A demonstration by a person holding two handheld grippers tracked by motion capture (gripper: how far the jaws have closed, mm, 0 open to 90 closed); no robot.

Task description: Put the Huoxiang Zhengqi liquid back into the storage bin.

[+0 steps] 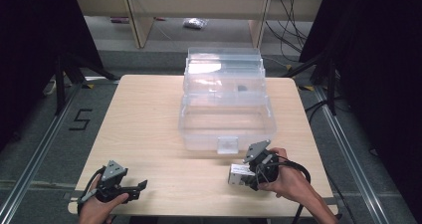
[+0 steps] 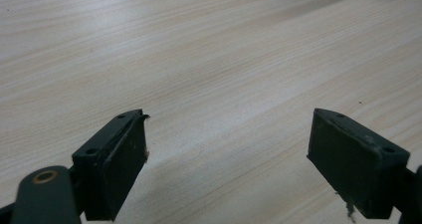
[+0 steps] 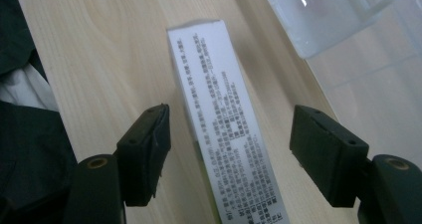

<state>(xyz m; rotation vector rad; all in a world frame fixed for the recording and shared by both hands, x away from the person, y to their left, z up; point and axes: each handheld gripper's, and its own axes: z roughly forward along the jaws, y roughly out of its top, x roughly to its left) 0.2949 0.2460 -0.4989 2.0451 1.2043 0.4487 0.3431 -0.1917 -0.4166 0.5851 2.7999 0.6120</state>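
Observation:
A small white box (image 3: 226,119) printed with dense black text lies on the wooden table (image 1: 149,114), running lengthwise between the jaws of my right gripper (image 3: 229,134). The jaws stand wide apart on either side of the box and do not touch it. From above, the same white box (image 1: 238,174) sits near the table's front right, with the right gripper (image 1: 255,176) right at it. My left gripper (image 1: 140,187) rests at the front left corner, open, with bare wood between its fingers (image 2: 122,154).
A clear plastic storage bin (image 1: 226,117) with its lid open stands at the middle back of the table; its front latch (image 1: 227,145) faces me. A corner of the bin (image 3: 328,20) is close beyond the box. Desk legs and cables are behind the table.

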